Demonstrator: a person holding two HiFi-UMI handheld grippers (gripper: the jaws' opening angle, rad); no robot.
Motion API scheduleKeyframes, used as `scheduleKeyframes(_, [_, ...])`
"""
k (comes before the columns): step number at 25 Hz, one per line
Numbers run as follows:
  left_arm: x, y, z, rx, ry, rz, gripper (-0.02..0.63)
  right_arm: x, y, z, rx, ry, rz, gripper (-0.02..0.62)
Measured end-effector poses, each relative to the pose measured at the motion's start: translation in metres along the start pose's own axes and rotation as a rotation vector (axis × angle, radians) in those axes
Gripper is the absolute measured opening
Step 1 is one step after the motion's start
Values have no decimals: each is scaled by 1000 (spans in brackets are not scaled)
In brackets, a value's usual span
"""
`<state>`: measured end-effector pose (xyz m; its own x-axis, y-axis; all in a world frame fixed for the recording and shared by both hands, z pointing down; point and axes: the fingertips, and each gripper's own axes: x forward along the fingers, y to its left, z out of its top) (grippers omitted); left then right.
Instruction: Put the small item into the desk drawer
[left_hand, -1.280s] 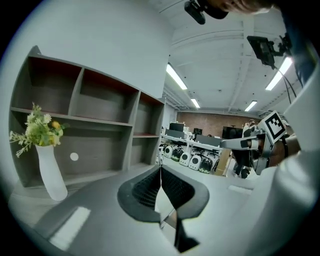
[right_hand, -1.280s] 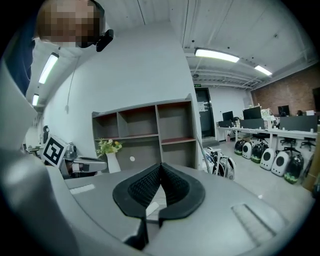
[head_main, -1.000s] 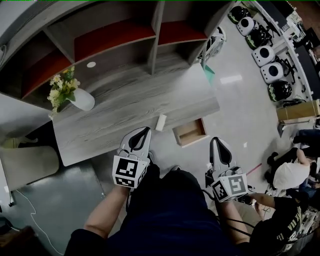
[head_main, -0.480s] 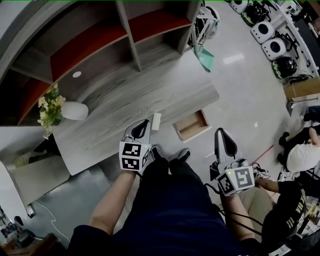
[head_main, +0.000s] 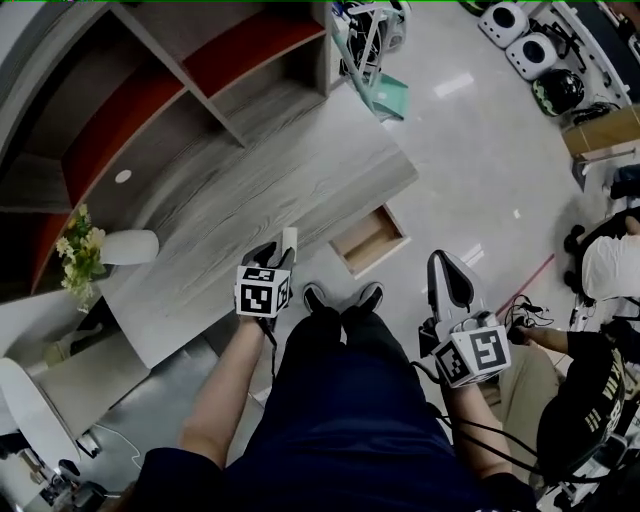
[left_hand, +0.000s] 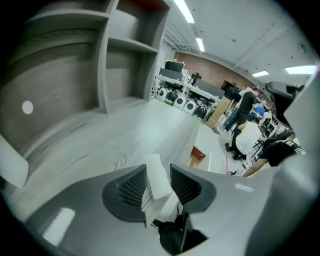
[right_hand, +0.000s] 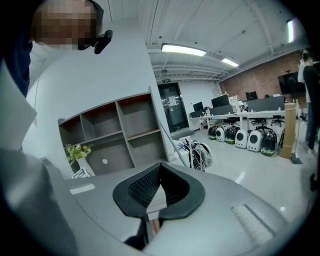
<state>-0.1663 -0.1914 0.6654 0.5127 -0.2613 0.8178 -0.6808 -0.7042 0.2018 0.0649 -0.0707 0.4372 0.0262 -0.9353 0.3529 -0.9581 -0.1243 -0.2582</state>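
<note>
The small white item (head_main: 289, 240) stands at the front edge of the grey wooden desk (head_main: 250, 190). My left gripper (head_main: 278, 252) has reached it, and in the left gripper view the item (left_hand: 157, 177) stands upright between the two black pads. Those jaws are opening, and I see no squeeze on the item. The open wooden drawer (head_main: 368, 240) juts from the desk front, to the right of the item; it also shows small in the left gripper view (left_hand: 198, 155). My right gripper (head_main: 448, 264) hangs over the floor right of the drawer, its jaws (right_hand: 160, 167) shut and empty.
A white vase with yellow flowers (head_main: 128, 247) stands at the desk's left end. A shelf unit with red backs (head_main: 150, 90) rises behind the desk. My shoes (head_main: 345, 297) are below the drawer. A seated person (head_main: 610, 270) and round white pods (head_main: 530, 48) are at the right.
My left gripper has moved forward to the desk edge and now has the white item between its jaws. The right gripper has stayed about where it was.
</note>
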Motion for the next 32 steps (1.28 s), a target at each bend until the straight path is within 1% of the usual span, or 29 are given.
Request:
scheduleKeyframes(2, [8, 2, -5, -41, 41, -9, 123, -3, -6, -1, 13, -4, -10, 6])
scheduleKeyframes(6, [22, 3, -13, -155, 118, -37, 123, -7, -17, -4, 35, -6, -20, 6])
scheduleKeyframes(9, [30, 8, -19, -179, 164, -10, 123, -10, -23, -7, 55, 1, -24, 6])
scheduleKeyframes(12, [35, 7, -23, -194, 178, -4, 121, -12, -26, -9, 69, 6, -20, 6])
scheduleKeyframes(17, [39, 1, -22, -172, 174, 7, 120, -17, -35, -13, 83, 8, -5, 6])
scheduleKeyframes(21, [37, -4, -19, -210, 151, -14, 114, -24, -43, -16, 94, 6, 7, 6])
scheduleKeyframes(23, [35, -11, -16, -207, 132, -18, 114, -28, -49, -17, 96, 2, 12, 6])
scheduleKeyframes(28, [33, -52, 7, -126, 84, -30, 114, -41, -69, -18, 110, -5, 17, 6])
scheduleKeyframes(32, [43, -84, 17, -77, 74, -51, 114, -52, -83, -19, 117, -14, 19, 6])
